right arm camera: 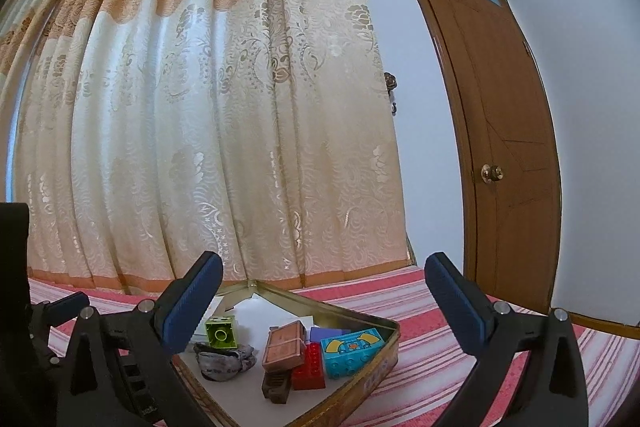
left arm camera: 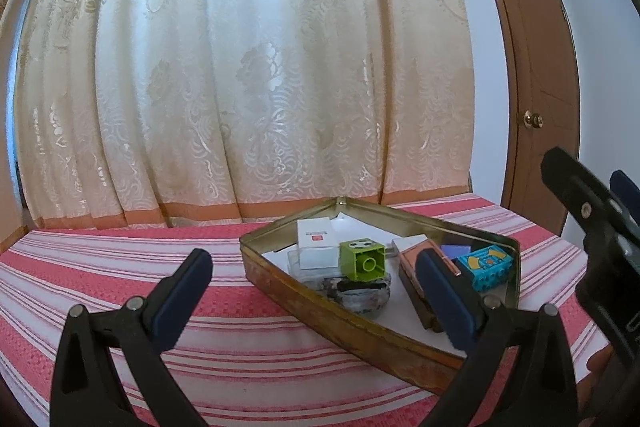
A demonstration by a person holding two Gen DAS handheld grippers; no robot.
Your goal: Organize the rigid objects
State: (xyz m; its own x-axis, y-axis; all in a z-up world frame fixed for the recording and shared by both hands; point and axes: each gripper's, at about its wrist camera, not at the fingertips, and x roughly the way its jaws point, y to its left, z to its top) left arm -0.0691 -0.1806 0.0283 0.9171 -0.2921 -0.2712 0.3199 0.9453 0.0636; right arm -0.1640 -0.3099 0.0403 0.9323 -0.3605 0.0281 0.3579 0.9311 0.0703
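Note:
A gold metal tin (left arm camera: 312,301) (right arm camera: 384,359) lies on the striped cloth and holds several small items: a green block (left arm camera: 363,261) (right arm camera: 221,335), a cyan block (left arm camera: 486,267) (right arm camera: 350,351), a red block (right arm camera: 307,367), a brown box (left arm camera: 418,255) (right arm camera: 285,347), a white box (left arm camera: 316,233) and a grey stone (left arm camera: 356,293) (right arm camera: 224,357). My left gripper (left arm camera: 316,291) is open and empty, low over the tin's near left side. My right gripper (right arm camera: 324,301) is open and empty above the tin; it also shows at the right edge of the left wrist view (left arm camera: 592,211).
The surface is covered with a red and white striped cloth (left arm camera: 120,267) (right arm camera: 440,339). A cream patterned curtain (left arm camera: 248,67) (right arm camera: 200,107) hangs directly behind it. A brown wooden door (left arm camera: 536,67) (right arm camera: 500,147) with a brass knob stands at the right.

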